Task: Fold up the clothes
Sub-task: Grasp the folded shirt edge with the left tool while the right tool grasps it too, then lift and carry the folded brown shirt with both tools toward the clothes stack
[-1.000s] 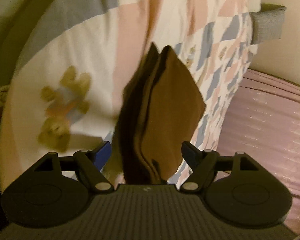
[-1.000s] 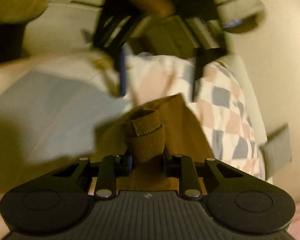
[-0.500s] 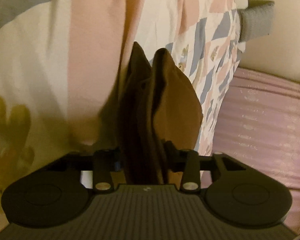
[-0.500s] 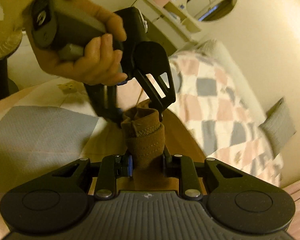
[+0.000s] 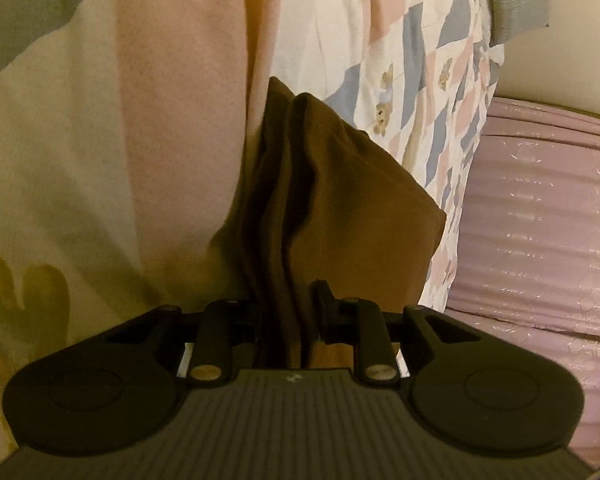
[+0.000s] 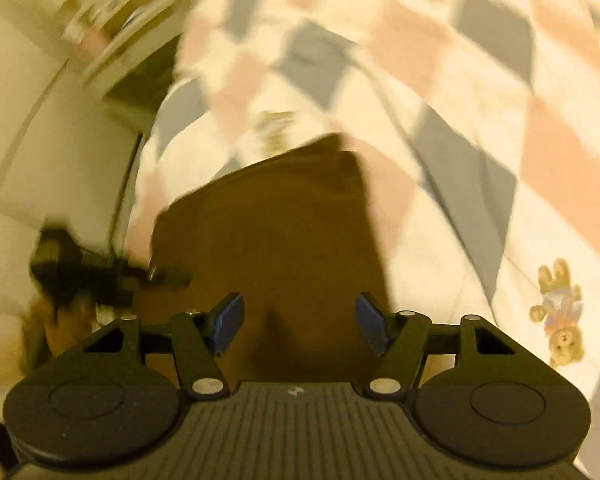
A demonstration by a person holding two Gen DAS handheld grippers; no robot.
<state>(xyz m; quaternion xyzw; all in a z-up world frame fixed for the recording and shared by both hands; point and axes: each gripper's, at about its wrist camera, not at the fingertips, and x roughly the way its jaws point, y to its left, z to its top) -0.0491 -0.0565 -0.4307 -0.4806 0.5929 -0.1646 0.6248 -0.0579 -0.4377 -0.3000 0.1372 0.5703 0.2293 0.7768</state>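
Note:
A folded brown garment [image 5: 331, 200] hangs bunched in thick layers over a patchwork quilt [image 5: 160, 120]. My left gripper [image 5: 288, 312] is shut on its near edge, the cloth filling the gap between the fingers. In the right wrist view the same brown garment [image 6: 268, 240] spreads flat below my right gripper [image 6: 298, 320], which stands open above it, blue pads [image 6: 230, 322] wide apart with nothing between them. This view is motion-blurred. The left gripper [image 6: 100, 276] and the hand holding it show at the garment's left edge.
The quilt [image 6: 459, 120] in pink, grey and cream patches with teddy-bear prints covers the bed. A mauve ribbed cover [image 5: 539, 240] lies to the right, a grey cushion [image 5: 519, 4] at the far end. Pale shelves [image 6: 112, 36] stand beyond the bed's left side.
My right gripper has opened and let go of the brown cloth roll, and swung to look down on the garment. The left gripper stays shut on the cloth.

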